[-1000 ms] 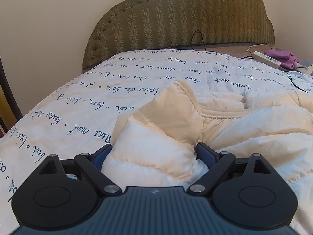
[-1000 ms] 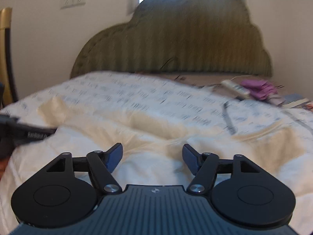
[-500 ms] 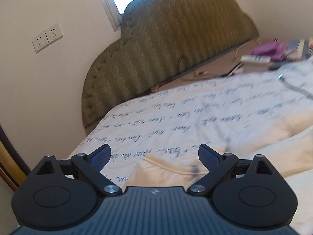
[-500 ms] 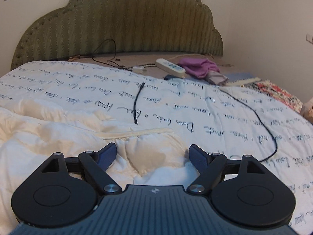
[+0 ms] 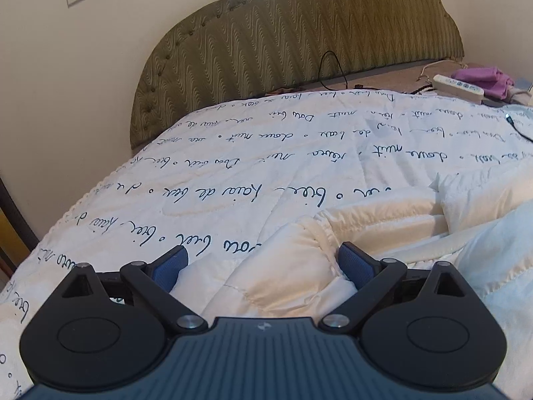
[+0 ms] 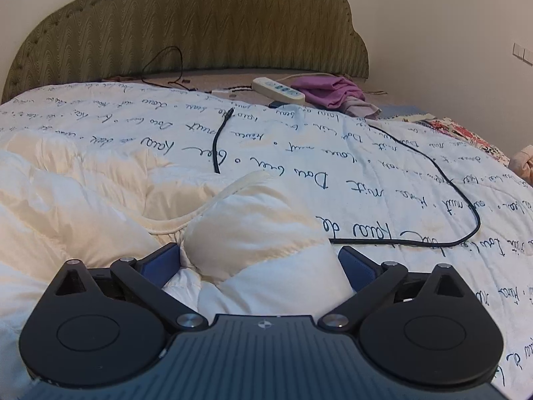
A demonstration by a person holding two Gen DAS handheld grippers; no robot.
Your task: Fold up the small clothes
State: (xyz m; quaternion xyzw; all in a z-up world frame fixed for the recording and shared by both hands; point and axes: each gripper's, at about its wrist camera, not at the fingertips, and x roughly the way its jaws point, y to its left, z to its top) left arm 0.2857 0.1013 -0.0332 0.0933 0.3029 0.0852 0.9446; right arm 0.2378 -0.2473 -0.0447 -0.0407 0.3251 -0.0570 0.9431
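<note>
- Behind everything stands a green padded headboard (image 5: 299, 50); below it a white quilted bedspread with dark handwriting print (image 5: 233, 180) carries the cream puffy quilted garment (image 6: 100, 206).
- Both views have swung back onto the garment since half a second ago.
- The left gripper (image 5: 263, 263) has its jaws wide, fabric between them, unclamped.
- The right gripper (image 6: 260, 263) has just opened wide around a bulging fold; likely the next grab.

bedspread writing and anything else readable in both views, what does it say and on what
bedspread: dark cursive script in rows, seen upside down from the grippers; no word reads with certainty.
power strip: coloured buttons, any marks too small to read.
hand-held gripper bodies: small emblem only, no text.
Nothing else carries readable text.
</note>
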